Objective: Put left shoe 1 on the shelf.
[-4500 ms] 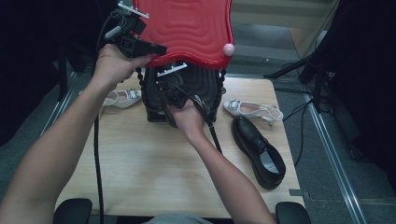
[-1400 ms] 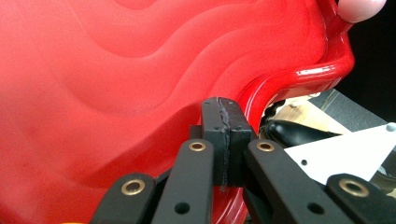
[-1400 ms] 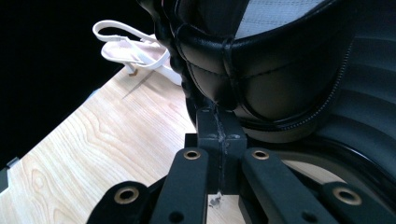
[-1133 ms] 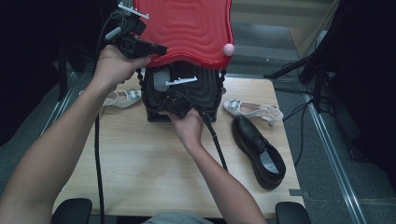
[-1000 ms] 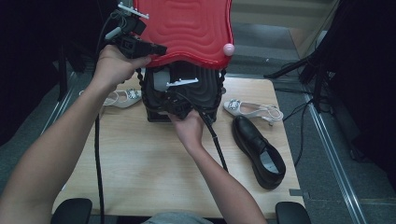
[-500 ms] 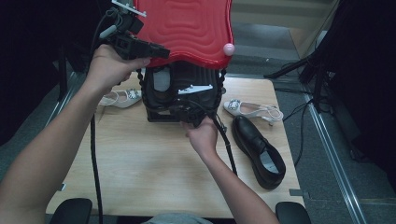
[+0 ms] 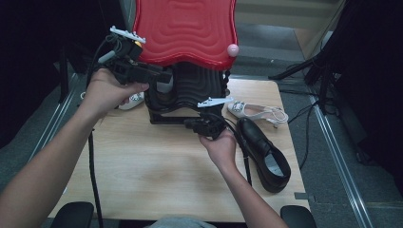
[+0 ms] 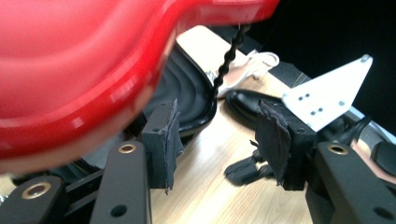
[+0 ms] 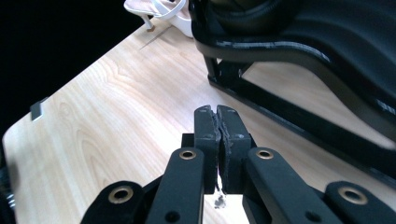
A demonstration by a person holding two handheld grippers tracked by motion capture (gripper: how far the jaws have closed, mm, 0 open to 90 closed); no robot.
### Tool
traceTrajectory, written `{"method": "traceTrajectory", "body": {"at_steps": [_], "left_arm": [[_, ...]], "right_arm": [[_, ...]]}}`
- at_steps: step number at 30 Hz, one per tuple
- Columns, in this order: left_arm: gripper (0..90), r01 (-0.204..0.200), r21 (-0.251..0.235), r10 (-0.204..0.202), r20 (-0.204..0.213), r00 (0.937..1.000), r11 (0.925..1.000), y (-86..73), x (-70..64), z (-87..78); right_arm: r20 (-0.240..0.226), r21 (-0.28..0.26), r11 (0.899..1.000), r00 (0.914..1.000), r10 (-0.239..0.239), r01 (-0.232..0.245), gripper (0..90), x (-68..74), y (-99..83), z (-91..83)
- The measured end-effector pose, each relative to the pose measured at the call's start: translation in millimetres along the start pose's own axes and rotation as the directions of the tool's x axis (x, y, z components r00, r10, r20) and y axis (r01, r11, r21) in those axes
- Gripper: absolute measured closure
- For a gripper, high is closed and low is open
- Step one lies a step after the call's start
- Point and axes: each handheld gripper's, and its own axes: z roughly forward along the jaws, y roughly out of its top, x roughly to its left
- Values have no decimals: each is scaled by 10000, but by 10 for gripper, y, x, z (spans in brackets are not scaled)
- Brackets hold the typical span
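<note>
Rigid red lid (image 7: 185, 31) is propped by the wide-open left gripper (image 7: 159, 76), probably at its rim; right gripper (image 9: 216, 122) is shut, empty.

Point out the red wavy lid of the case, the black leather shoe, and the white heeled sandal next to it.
Red wavy plastic lid (image 7: 185, 31), high view, middle of its ridged surface.
Black leather shoe (image 7: 255, 137), high view, on its toe upper.
White heeled sandal (image 7: 256, 112), high view, on its sole near the straps.
</note>
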Motion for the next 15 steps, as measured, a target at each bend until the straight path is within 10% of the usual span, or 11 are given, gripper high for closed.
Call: {"method": "traceTrajectory", "body": {"at_steps": [15], "left_arm": [[483, 457, 424, -480, 530, 9974, 9981, -438, 6, 264]], "right_arm": [[282, 217, 9984, 9983, 520, -526, 779, -127, -318, -286]]}}
